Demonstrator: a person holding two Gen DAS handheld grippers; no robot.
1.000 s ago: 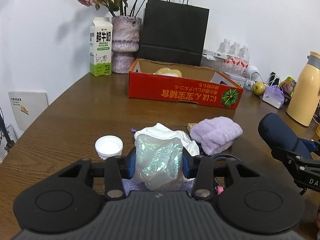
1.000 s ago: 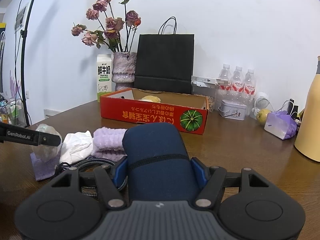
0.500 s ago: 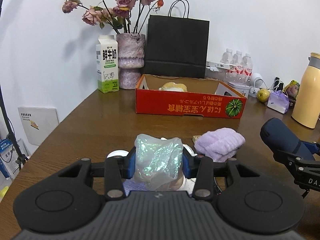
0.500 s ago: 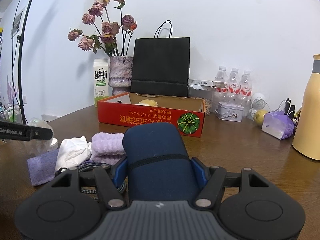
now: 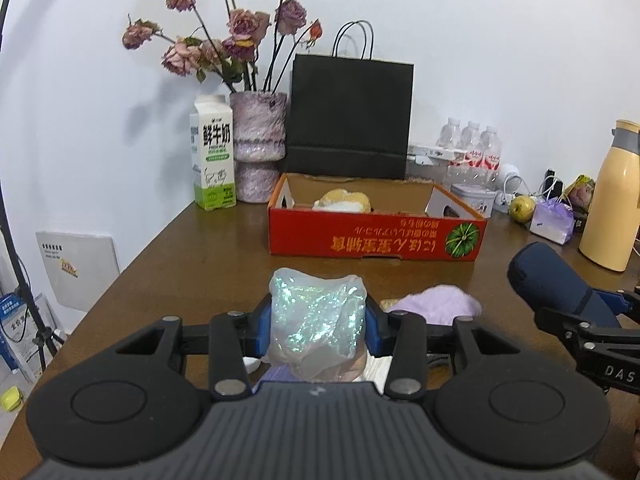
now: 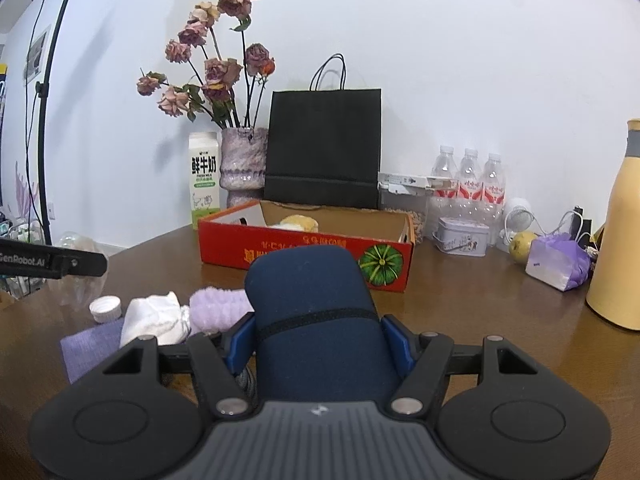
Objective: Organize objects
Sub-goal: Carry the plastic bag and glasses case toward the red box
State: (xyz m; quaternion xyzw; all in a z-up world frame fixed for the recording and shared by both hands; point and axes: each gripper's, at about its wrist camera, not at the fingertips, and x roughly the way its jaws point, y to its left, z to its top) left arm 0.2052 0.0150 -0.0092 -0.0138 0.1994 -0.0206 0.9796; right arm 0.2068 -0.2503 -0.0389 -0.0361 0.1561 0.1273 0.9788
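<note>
The left gripper (image 5: 318, 326) is closed on a crumpled iridescent plastic bag (image 5: 318, 320); both blue fingers (image 5: 262, 326) press against its sides, and the bag is held above the desk (image 5: 208, 264). The right gripper (image 6: 318, 346) is closed on a dark blue cylindrical pouch (image 6: 316, 316), with one blue pad against each side of it; in the left wrist view the same pouch projects from the right edge of the frame. On the desk beneath and between the two grippers lie a purple fluffy cloth (image 6: 218, 310), a white crumpled cloth (image 6: 156, 316) touching it, a flat purple mat (image 6: 92, 346) partly under the white cloth, and a white bottle cap (image 6: 105, 309) just beside the mat. An open red cardboard box (image 5: 376, 236) stands farther back near the middle of the desk and contains a yellow and white item (image 5: 342, 201). Behind the box stand a black paper bag (image 5: 350, 116), a vase of dried roses (image 5: 258, 146) and a milk carton (image 5: 212, 152). To the right are water bottles (image 6: 468, 184), a small tin (image 6: 462, 236) and a yellow thermos (image 5: 610, 196).
</note>
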